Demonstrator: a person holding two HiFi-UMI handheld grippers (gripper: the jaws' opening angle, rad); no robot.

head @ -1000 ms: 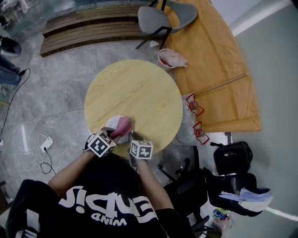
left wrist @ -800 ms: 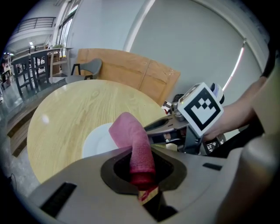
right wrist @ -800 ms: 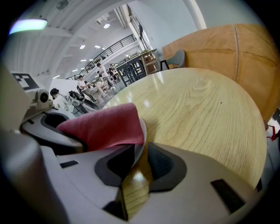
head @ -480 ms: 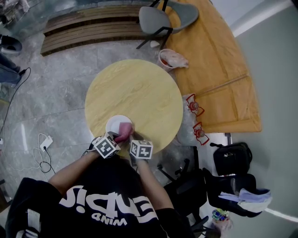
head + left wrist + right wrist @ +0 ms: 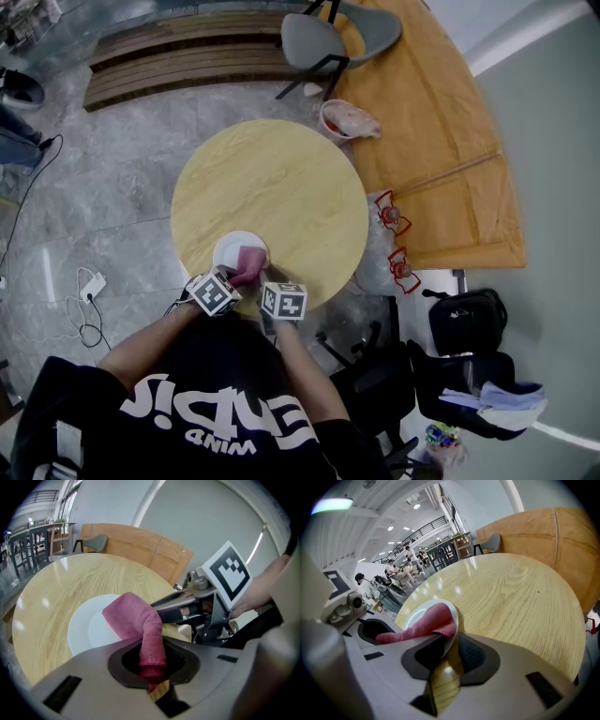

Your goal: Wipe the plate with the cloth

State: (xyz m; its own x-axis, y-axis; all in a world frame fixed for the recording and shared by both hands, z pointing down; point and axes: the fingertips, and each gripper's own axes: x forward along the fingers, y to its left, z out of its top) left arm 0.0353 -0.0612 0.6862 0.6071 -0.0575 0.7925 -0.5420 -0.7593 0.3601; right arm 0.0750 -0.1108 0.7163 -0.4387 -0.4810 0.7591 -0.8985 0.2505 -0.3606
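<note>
Left gripper view: left gripper (image 5: pixel 152 660) jaws clamped on one end of the pink cloth (image 5: pixel 133 618), whose other end lies folded on the white plate (image 5: pixel 86 630). Right gripper (image 5: pixel 447 651) jaws narrow, gripping the plate's near rim. Plate lies on the round table (image 5: pixel 281 178), close to its near edge, just ahead of both grippers; broad wooden top open beyond it, orange board (image 5: pixel 441 141) beside the table's right
</note>
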